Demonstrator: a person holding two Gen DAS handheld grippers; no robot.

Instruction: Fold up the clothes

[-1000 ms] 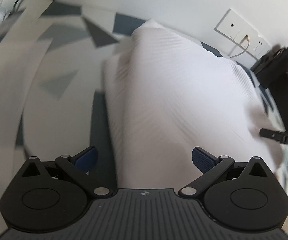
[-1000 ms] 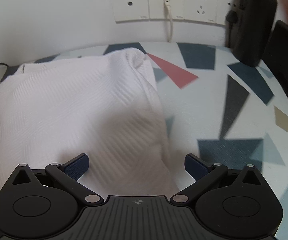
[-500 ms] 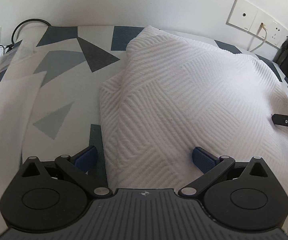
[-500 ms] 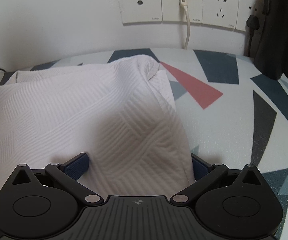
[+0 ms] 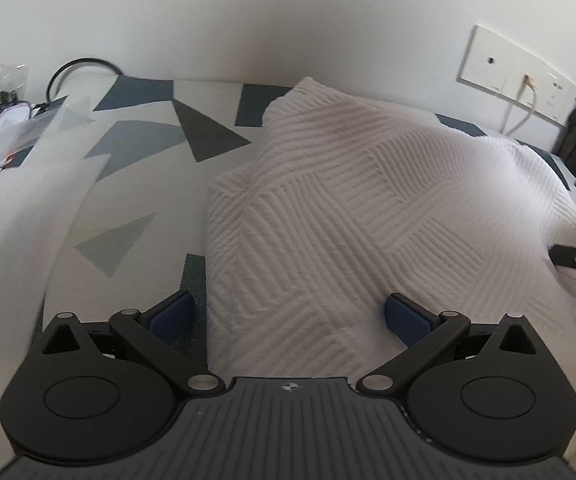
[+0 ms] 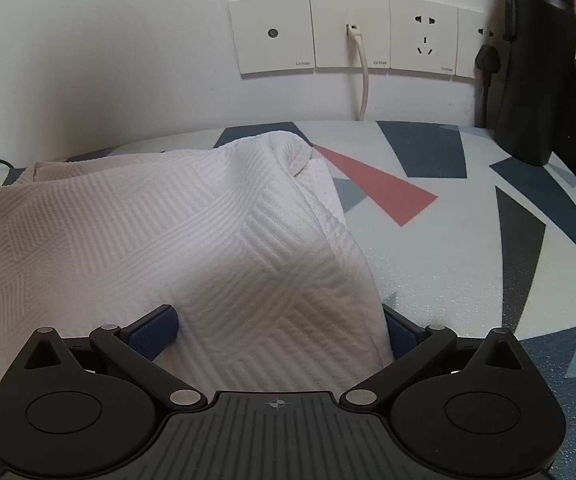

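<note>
Left wrist view showed the tabletop point(image 5: 147, 184), a pale surface printed with dark blue, grey and red triangles, running back to a white wall point(image 5: 288, 20). Across most of it lay the white garment point(image 5: 368, 216), a thick cloth with a raised pattern of ribbed squares, loosely bunched, its left edge falling straight toward the camera and its far corner raised into a small peak near the wall. In the right wrist view the same garment point(image 6: 167, 232) filled the left and middle of the table, its right edge running from a folded-over corner near the wall down to the gripper. The left gripper point(image 5: 288, 316) was spread wide, its blue pads point(image 5: 171, 314) apart on either side of the cloth's near left edge, one pad over the bare table and the other over the fabric; it gripped nothing. The right gripper point(image 6: 279, 330) was likewise wide apart, with the cloth's near right edge lying between its fingers; the right pad was partly hidden behind the fabric, and nothing was pinched. At the right edge of the left wrist view a dark finger of the other gripper reached over the cloth. A black bottle point(image 6: 536, 64) stood on the table at the far right against the wall. A row of white wall sockets point(image 6: 348, 32) sat above the table, with a pale cable point(image 6: 364, 80) plugged into one, and a black cable loop point(image 5: 81, 70) lay at the far left corner.
</note>
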